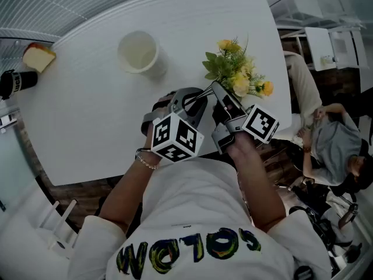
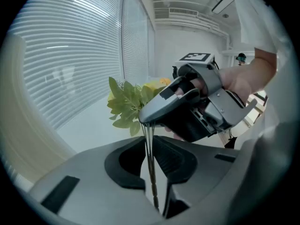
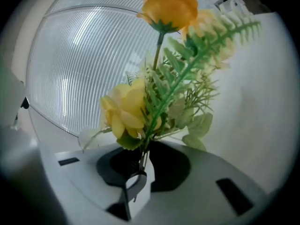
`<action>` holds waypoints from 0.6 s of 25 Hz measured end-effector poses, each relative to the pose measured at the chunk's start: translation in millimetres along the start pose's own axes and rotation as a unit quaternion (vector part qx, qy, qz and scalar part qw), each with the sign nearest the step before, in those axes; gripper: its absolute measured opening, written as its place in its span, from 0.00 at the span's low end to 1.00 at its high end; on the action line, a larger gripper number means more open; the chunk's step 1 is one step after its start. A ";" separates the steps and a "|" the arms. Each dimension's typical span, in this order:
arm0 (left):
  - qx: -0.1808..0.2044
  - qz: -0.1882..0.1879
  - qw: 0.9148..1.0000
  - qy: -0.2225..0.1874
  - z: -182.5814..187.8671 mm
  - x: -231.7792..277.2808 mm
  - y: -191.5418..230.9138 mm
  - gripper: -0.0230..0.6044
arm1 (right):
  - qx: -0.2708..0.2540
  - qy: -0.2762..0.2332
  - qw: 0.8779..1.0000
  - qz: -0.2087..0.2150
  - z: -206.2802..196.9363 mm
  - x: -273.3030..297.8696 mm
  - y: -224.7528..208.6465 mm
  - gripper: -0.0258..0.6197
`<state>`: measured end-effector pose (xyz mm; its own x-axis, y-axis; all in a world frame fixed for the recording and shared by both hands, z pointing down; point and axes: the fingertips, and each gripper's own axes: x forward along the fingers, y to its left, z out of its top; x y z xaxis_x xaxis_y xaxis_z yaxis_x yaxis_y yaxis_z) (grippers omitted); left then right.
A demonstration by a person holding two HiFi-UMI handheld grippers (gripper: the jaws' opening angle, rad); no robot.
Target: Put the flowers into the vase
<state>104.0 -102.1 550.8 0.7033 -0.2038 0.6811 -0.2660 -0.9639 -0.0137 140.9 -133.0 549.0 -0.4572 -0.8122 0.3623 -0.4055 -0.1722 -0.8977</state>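
Both grippers hold the flowers (image 1: 238, 72): my left gripper (image 2: 152, 172) is narrowed on the stem ends, and my right gripper (image 3: 139, 165) is pinched just under the blooms. They sit at the right of the table (image 1: 87, 109). The vase (image 1: 139, 52) stands empty to the far left, well apart. Carry and insertion remain.

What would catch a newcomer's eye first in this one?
A bunch of yellow flowers, held over the white table's right side: the right gripper is clamped on its stems, which also run between the jaws of the left gripper. The white vase stands apart at upper left, with no flowers in it.
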 end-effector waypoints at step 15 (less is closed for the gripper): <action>0.015 0.080 0.992 -0.095 78.2 -64.5 24.8 0.17 | -0.181 -0.043 0.980 0.072 43.3 -25.5 125.8 0.13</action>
<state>103.6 -126.3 449.3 0.7655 -0.3812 0.5183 -0.3669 -0.9204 -0.1351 135.8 -158.1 415.9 -0.4690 -0.8599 0.2017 -0.6024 0.1445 -0.7850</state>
